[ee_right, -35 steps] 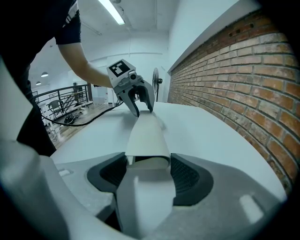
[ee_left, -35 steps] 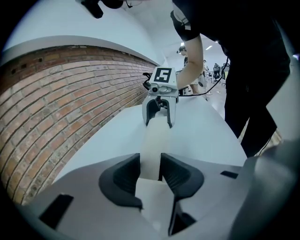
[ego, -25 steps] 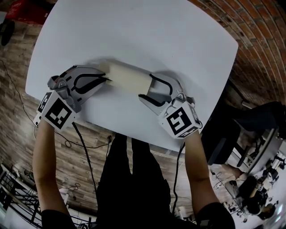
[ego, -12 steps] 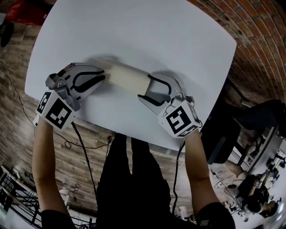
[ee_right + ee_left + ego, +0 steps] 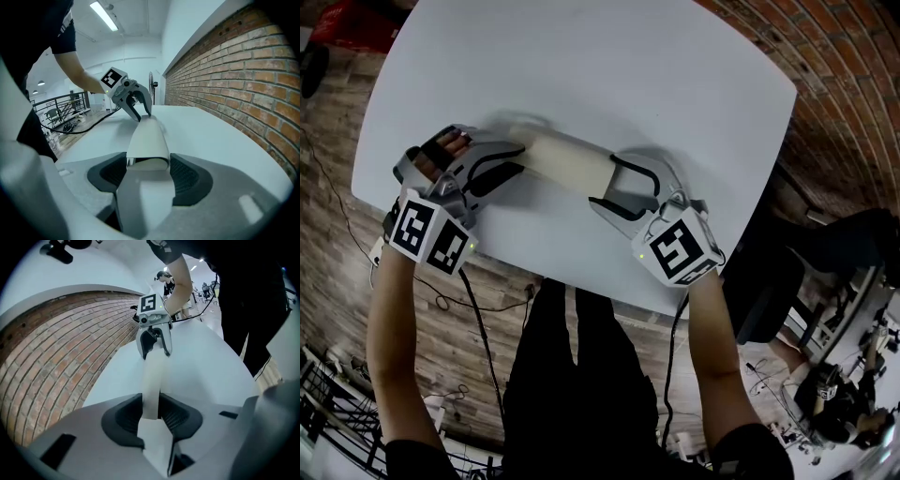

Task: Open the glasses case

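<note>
A cream glasses case point(image 5: 572, 161) lies lengthwise on the white table point(image 5: 628, 75), with one gripper at each end. My right gripper point(image 5: 605, 180) is shut on its right end, and in the right gripper view both pads press the sides of the case point(image 5: 147, 138). My left gripper point(image 5: 517, 157) is at the left end, rolled to one side. In the left gripper view the case point(image 5: 152, 380) shows as a narrow strip that fills the gap between the pads. These jaws have just been opening with the case end between them, and the pads still lie against it.
The table's near edge point(image 5: 534, 272) runs just under both grippers, with wood floor and cables beyond it. A brick wall point(image 5: 825, 56) lies past the table's far right corner. The person's body and legs stand at the near edge.
The left gripper has rolled, so its marker cube has turned and the hand shows on top, and its jaws stand wider. The right gripper and the case have kept still.
</note>
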Demonstrator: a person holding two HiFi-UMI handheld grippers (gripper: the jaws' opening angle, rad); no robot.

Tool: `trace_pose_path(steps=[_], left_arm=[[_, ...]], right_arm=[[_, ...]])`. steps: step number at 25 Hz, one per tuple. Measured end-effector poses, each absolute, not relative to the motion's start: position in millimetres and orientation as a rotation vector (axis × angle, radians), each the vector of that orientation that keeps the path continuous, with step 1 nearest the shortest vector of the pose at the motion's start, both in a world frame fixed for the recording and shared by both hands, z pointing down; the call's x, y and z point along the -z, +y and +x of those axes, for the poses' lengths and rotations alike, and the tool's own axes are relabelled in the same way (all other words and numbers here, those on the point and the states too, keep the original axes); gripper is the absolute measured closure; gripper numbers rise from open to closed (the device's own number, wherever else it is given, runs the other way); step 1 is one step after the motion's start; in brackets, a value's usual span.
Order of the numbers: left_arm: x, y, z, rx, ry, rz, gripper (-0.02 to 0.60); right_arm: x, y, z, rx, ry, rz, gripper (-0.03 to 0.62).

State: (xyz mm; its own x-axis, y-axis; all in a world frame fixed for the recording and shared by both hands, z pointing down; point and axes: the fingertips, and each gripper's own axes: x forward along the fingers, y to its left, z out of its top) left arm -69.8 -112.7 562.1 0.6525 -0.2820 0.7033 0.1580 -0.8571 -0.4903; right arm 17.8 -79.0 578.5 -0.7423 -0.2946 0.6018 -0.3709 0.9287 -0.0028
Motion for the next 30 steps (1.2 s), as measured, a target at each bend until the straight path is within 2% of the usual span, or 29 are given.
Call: trace_pose_path(steps=[6, 17, 22, 30], left_arm=[[-552, -120, -72, 1.059, 0.177, -2.486, 0.508], [-544, -132, -69, 1.000, 0.243, -2.629, 0.515], [-540, -150, -64, 1.013, 0.278, -2.670, 0.552], [-542, -163, -63, 1.003, 0.315, -2.684, 0.551]], right_arm=[[-577, -79, 16, -0.164, -2.468, 0.489, 0.301], [-560, -79, 26, -0.083, -2.449, 0.533, 0.296], [-556, -90, 48, -0.107, -2.469, 0.612, 0.296], [-568, -85, 40, -0.138, -2.447, 0.568, 0.307]])
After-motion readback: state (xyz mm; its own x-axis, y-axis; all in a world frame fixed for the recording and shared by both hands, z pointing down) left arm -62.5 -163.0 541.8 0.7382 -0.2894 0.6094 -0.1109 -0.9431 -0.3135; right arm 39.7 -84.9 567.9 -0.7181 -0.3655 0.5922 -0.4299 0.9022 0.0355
